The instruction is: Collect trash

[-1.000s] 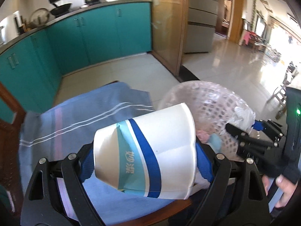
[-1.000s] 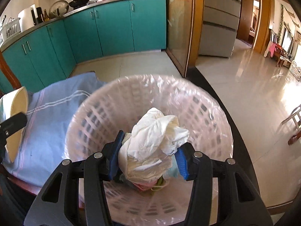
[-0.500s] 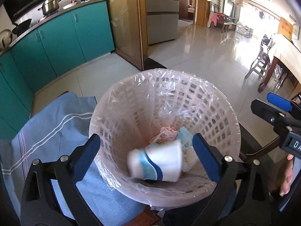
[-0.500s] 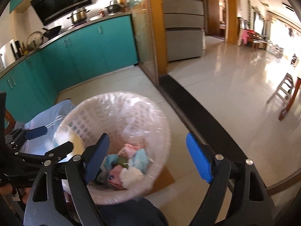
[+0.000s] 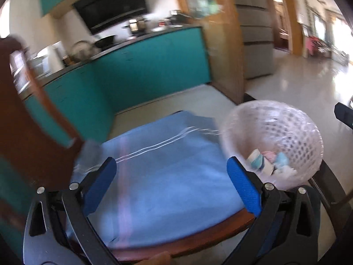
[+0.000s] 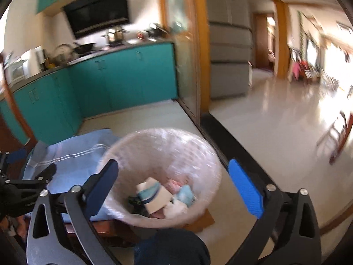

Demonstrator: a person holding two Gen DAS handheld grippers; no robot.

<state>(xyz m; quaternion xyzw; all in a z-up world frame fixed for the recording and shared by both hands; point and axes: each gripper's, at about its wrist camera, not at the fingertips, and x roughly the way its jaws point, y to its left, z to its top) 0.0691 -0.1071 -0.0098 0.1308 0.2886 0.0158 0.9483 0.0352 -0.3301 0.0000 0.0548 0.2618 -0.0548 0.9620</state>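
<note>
A pale pink lattice trash basket (image 6: 199, 150) lined with a clear bag stands on the floor beside the seat; it also shows in the left wrist view (image 5: 308, 128). Inside lie a white paper cup with blue stripes (image 6: 152, 195), crumpled white tissue (image 6: 176, 207) and pink and blue scraps. The cup also shows in the left wrist view (image 5: 258, 161). My left gripper (image 5: 171, 190) is open and empty above a blue striped cloth (image 5: 158, 176). My right gripper (image 6: 173, 186) is open and empty above the basket.
The blue cloth covers a wooden seat (image 5: 198, 240) with a dark wooden chair back (image 5: 33, 132) at the left. Teal kitchen cabinets (image 6: 110, 84) stand behind. A wooden door frame (image 6: 203, 55) and shiny tiled floor (image 6: 275, 121) lie to the right.
Both grippers let go of their trash; the cup and the tissue now lie in the basket. Both grippers have pulled back and up, and the left one has swung over the cloth.
</note>
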